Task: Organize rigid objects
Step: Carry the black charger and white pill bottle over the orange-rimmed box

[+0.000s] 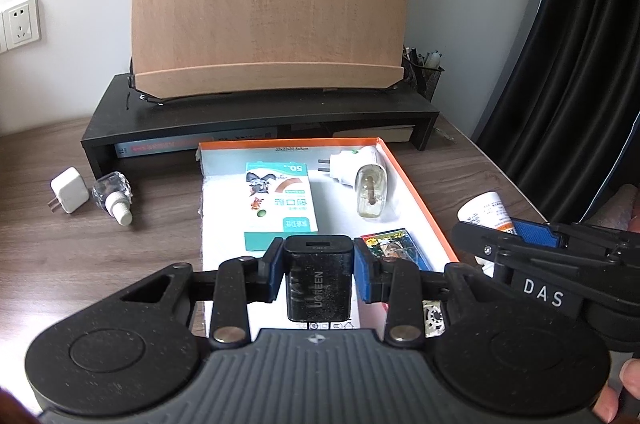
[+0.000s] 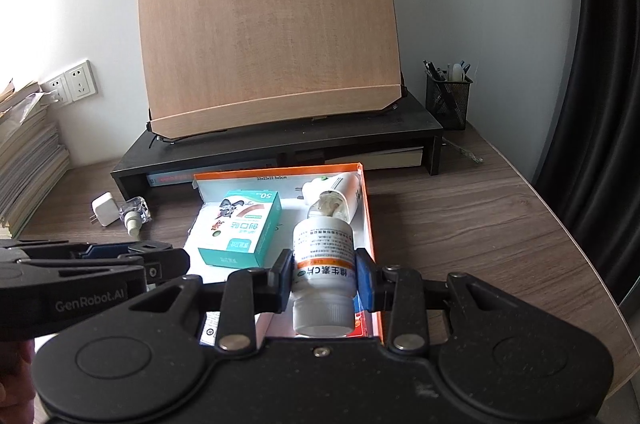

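My left gripper (image 1: 318, 274) is shut on a black UGREEN charger (image 1: 320, 280) and holds it over the near part of the orange-rimmed box (image 1: 416, 184). My right gripper (image 2: 325, 278) is shut on a white pill bottle (image 2: 323, 276) above the box's right side (image 2: 370, 224). Inside the box lie a teal plaster carton (image 1: 280, 204), a white plug-in vaporizer (image 1: 360, 176) and a small colourful card pack (image 1: 394, 244). The right gripper also shows in the left wrist view (image 1: 516, 236), and the left gripper shows in the right wrist view at the left (image 2: 120, 256).
A white charger cube (image 1: 69, 195) and a clear small bottle (image 1: 114, 198) lie on the wooden desk left of the box. Behind stands a black riser (image 1: 256, 120) with a wooden book stand (image 1: 268, 4). A mesh pen cup (image 2: 447, 100) and book stack (image 2: 24, 160) flank it.
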`<state>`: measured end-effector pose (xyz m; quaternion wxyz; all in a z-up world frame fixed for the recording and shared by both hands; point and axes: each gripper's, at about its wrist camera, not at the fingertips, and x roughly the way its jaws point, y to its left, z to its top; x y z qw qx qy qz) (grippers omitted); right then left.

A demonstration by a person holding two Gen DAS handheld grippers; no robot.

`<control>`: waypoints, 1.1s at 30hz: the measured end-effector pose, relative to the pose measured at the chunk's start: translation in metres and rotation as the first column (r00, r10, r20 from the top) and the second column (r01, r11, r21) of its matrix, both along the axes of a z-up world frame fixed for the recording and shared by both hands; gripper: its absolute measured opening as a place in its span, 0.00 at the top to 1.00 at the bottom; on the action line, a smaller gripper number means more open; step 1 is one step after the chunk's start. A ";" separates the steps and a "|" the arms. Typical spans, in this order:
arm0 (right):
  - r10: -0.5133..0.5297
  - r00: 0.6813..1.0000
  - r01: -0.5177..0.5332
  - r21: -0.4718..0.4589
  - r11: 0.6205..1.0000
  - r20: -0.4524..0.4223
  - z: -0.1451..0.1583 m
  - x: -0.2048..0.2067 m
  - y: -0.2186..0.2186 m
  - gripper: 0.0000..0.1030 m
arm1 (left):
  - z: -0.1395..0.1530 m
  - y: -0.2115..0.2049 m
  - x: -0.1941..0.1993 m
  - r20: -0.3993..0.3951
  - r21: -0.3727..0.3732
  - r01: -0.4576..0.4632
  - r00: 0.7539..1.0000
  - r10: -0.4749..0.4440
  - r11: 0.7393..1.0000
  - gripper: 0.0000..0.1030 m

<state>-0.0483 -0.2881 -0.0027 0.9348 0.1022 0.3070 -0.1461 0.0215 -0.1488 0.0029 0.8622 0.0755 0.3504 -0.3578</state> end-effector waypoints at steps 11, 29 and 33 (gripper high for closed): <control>-0.004 1.000 0.004 0.000 1.000 -0.007 0.000 -0.003 -0.007 0.61 | -0.007 -0.012 -0.009 -0.027 0.008 0.035 0.999 -0.035 0.999 0.65; 0.014 1.000 -0.014 0.014 1.000 -0.013 -0.003 0.000 -0.011 0.61 | -0.016 -0.021 -0.017 -0.048 0.027 0.058 0.997 -0.056 0.998 0.65; 0.022 1.000 -0.022 0.017 1.000 -0.017 -0.005 0.005 -0.012 0.61 | -0.018 -0.022 -0.015 -0.054 0.032 0.061 0.997 -0.059 0.998 0.65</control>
